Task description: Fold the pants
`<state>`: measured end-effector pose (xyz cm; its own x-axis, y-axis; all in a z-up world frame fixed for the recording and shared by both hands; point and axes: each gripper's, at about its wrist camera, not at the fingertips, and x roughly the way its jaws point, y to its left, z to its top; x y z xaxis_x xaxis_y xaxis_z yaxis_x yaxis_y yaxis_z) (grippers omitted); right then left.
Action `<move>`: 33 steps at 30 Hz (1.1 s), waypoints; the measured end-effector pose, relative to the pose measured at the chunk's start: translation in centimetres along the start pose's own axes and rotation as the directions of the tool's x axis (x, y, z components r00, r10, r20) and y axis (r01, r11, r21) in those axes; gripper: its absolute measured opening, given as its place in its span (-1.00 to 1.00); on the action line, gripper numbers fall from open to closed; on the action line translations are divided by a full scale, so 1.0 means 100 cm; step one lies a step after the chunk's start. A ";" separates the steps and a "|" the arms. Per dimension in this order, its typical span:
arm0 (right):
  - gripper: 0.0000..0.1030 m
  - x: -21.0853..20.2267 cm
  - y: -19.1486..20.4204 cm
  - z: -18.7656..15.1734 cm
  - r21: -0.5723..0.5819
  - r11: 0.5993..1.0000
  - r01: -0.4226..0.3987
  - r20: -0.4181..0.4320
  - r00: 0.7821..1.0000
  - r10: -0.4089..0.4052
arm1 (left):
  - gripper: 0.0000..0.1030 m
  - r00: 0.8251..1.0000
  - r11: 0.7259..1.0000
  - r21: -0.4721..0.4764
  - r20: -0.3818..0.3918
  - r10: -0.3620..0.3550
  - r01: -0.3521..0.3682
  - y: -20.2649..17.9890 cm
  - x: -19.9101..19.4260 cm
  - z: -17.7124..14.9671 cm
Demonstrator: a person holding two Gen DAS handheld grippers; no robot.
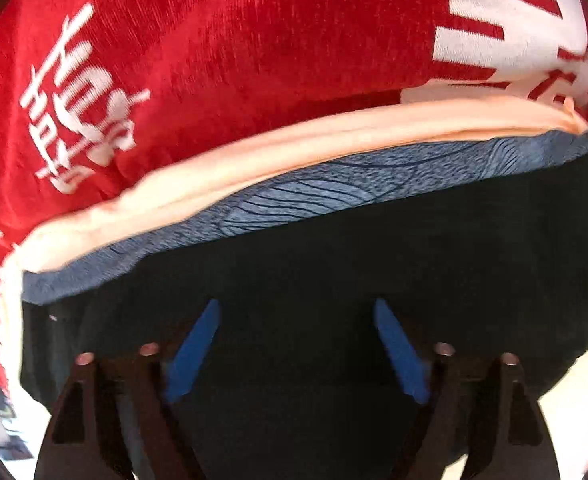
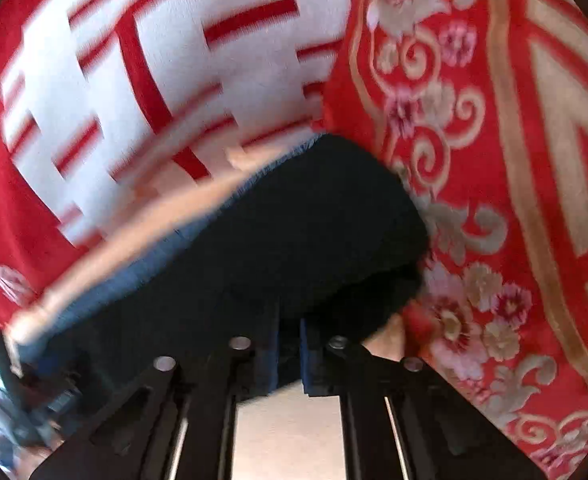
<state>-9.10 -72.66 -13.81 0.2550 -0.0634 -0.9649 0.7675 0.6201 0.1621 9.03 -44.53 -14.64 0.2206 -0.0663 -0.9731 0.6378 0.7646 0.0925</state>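
Black, soft cloth, the pants (image 1: 314, 264), is lying in a folded bundle on a red plush blanket (image 1: 222, 48) with a peach-and-blue padded edge (image 1: 294, 152). The left gripper (image 1: 296, 344) is hanging wide apart over it, holding nothing. The right gripper (image 2: 288, 354) is standing nearly closed, blurred, apparently pinching the cloth's edge, so the next move is probably laying that fold flat.

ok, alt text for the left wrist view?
The left claw, blue fingers spread wide and gripping nothing, points down at dark pants lying on a red blanket with white lettering. A peach and blue patterned cloth edge runs between them.
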 end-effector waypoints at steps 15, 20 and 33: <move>0.19 0.021 0.086 0.041 -0.257 0.954 -0.151 -0.030 0.988 0.149 | 0.63 1.000 0.992 -0.124 -0.012 -0.018 0.016 -0.005 0.000 0.063; 0.14 0.042 0.096 0.017 -0.414 0.910 -0.021 -0.022 1.000 0.013 | 0.64 1.000 0.997 -0.075 0.000 0.010 -0.010 -0.015 0.003 0.035; 0.17 -0.003 0.101 -0.034 -0.441 0.897 -0.028 -0.005 1.000 0.029 | 0.65 0.986 0.985 -0.118 -0.126 0.109 -0.124 0.057 -0.012 -0.054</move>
<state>-3.39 -63.67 -12.63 0.2739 -0.0418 -0.9608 0.4224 0.9028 0.0812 8.48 -36.62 -14.10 0.1940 0.0991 -0.9760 0.5142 0.8370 0.1872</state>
